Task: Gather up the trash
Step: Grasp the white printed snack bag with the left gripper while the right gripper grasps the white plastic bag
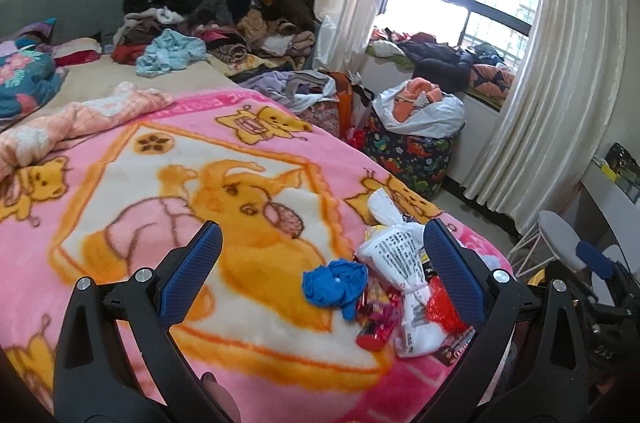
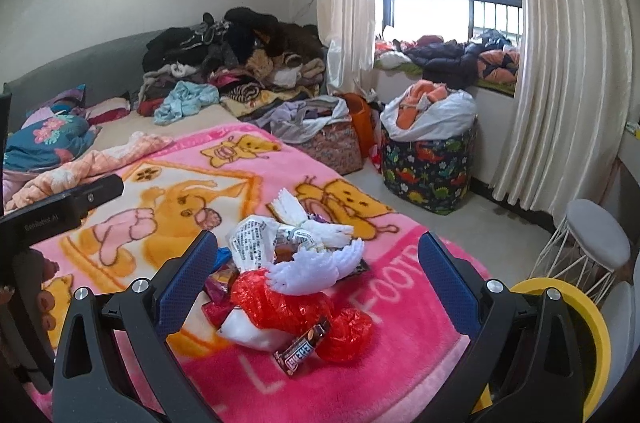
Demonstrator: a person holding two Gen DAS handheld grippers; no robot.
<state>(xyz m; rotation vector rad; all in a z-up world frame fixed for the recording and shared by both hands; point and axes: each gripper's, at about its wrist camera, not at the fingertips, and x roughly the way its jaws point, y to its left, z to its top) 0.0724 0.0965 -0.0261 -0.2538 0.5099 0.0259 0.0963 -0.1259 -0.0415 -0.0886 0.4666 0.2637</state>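
- While both tongs hover released above the bed, the left gripper (image 1: 320,263) and right gripper (image 2: 316,263) each stand with jaws spread wide and nothing between the blue pads.
- Trash lies in one loose heap on the pink cartoon-bear fleece blanket (image 1: 120,191), toward the near right corner of the bed: a crumpled blue plastic wad (image 1: 334,283), a white printed plastic bag knotted at the neck (image 1: 396,251), a crinkled red cellophane wrapper (image 2: 280,303), a white ribbed foam fruit net (image 2: 316,271) and a brown chocolate-bar wrapper (image 2: 302,345).
- Handling, as judged: all pieces look light, soft and crushable — none fragile. Film and cellophane are probably slippery, so the bag's knot or a bunched fold should offer the surest hold; the flat bar wrapper likely needs pinching across its narrow width.
- Edges: the heap sits near the blanket's right edge, past which the floor drops away; a careless sweep could push pieces off.
- Open room: blanket to the left and far of the heap is bare. A yellow round rim (image 2: 580,319) lies near right, beside a white wire-legged stool (image 2: 592,235) — whether it is a bin cannot be told.
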